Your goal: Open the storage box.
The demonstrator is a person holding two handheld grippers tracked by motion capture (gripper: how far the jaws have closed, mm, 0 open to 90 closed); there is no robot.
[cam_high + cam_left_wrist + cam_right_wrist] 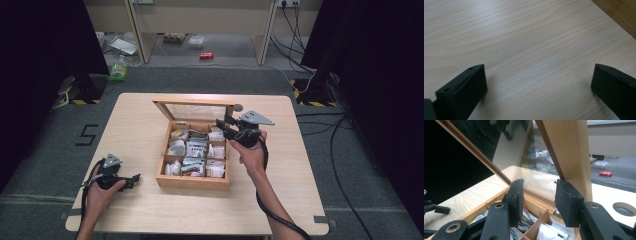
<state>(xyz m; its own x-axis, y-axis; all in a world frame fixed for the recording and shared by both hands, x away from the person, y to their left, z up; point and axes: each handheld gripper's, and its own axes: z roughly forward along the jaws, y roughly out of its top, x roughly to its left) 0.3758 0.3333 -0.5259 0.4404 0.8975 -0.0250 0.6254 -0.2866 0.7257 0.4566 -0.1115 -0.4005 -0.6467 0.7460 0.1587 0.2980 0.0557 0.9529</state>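
Note:
A wooden tea box [192,181] stands mid-table with its glass lid [195,111] propped up at the back. Its compartments hold several sachets [196,149]. My right gripper [220,123] hovers over the box's back right corner and points left at the lid. In the right gripper view, the right gripper [539,192] is open with nothing pressed between its pads. The lid's glass [506,150] and wooden frame [571,152] rise just beyond them. My left gripper [136,177] rests on the table left of the box. The left gripper [537,75] is open over bare wood.
A round hole [238,107] is cut in the tabletop behind the box's right corner. On the floor beyond the table lie a red can [206,55] and a green bottle [119,70]. Cables [345,125] trail on the floor at the right.

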